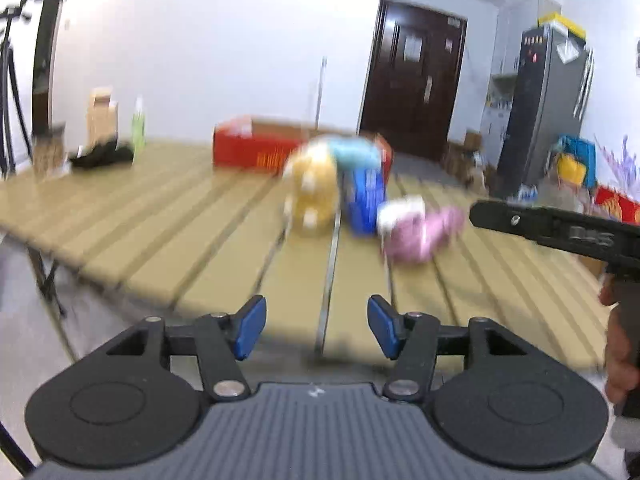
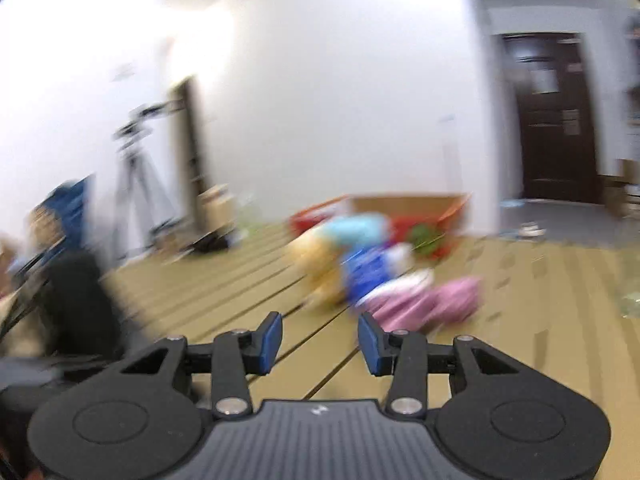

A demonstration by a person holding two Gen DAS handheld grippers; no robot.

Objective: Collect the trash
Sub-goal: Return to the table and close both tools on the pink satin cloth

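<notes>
Hovering low in frame, the left gripper [image 1: 317, 326] and right gripper [image 2: 319, 344] have released, empty jaws; blurred yellow, blue and pink wrappers [image 1: 352, 196] crowd the tan slatted surface [image 1: 160, 216] at centre.

We hold both grippers up w/ jaws apart: left gripper [image 1: 317, 327] wider, right gripper [image 2: 319, 344] narrower, nothing btwn pads.

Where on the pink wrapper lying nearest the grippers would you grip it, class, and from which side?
Grip the pink wrapper at its free end, away from the blue packet. Coming from above with the right gripper, open and empty, seems best: the wrapper lies crumpled and low on the slatted table. Blur hides finer folds.
</notes>
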